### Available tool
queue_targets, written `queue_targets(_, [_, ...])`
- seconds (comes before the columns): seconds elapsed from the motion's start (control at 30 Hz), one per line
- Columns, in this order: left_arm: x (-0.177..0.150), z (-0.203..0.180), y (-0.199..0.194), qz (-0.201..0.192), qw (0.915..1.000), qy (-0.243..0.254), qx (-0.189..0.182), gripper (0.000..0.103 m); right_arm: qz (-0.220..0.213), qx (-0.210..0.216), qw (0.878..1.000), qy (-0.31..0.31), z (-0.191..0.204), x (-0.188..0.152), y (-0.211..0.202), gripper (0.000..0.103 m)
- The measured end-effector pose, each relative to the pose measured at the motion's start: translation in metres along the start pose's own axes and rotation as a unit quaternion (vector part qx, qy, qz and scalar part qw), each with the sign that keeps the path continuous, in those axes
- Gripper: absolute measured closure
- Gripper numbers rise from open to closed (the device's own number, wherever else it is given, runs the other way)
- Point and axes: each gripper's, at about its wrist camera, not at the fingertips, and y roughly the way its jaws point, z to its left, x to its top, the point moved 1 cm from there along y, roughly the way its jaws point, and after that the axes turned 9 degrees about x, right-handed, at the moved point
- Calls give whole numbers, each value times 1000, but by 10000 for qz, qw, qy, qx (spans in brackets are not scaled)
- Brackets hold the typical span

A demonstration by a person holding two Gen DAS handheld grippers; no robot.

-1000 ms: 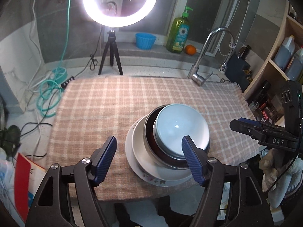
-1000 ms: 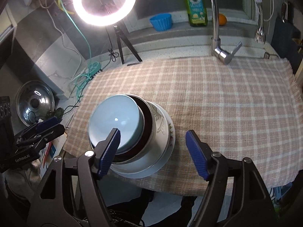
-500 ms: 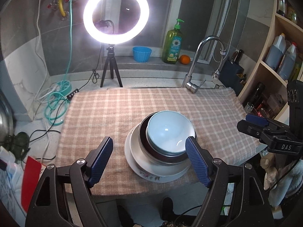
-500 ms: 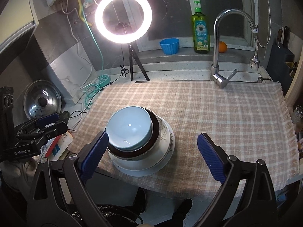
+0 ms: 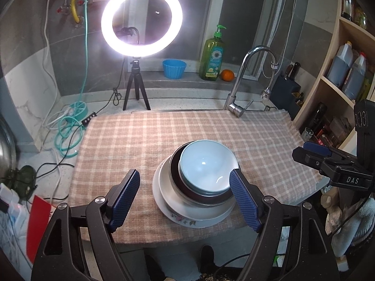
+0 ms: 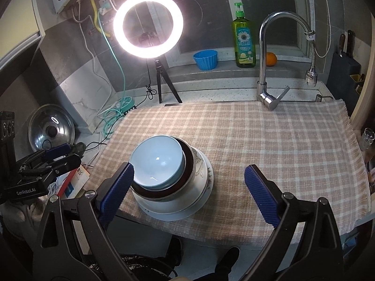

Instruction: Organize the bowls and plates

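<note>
A stack of dishes stands near the front edge of the checked cloth [image 5: 145,140]. A pale blue bowl [image 5: 206,166] sits on top, inside a dark-rimmed bowl [image 5: 187,192], on a white bowl and a floral plate [image 5: 182,217]. The same stack shows in the right wrist view, with the blue bowl [image 6: 157,161] and the floral plate [image 6: 206,187]. My left gripper [image 5: 185,199] is open and empty, held back above the front edge. My right gripper [image 6: 189,187] is open and empty, also held back. Each gripper shows at the side in the other's view.
A ring light on a tripod [image 5: 140,21] stands at the back. A faucet [image 5: 248,79], a soap bottle [image 5: 213,56], a blue cup [image 5: 174,68] and an orange [image 5: 227,75] line the back ledge. Cables [image 5: 68,126] lie left. Shelves [image 5: 346,75] stand right. A pot lid [image 6: 51,131] leans at left.
Both grippers have pulled back and up from the stack, so it looks smaller and farther. Both stay open. The stack has not moved.
</note>
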Motion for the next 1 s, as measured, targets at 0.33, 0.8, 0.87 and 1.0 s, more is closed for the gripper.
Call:
queue_targets(0.33, [1,-2,2,5,10000,-6,-24,24,93,-57,9999,37,-2,2,8,6])
queue_targets(0.8, [3,-1,10,148,9998,-52,146,24,133,-36,9999,30,-4,1,14,6])
queue_targets(0.87, [4,-1,10,151,9998,-65,142,24,138,-46,9999,27,-3,1,15,6])
queue_targets(1.0, [4,-2,11,132,9998,-43,114,24,160,-64,9998,63,-6,0,19,6])
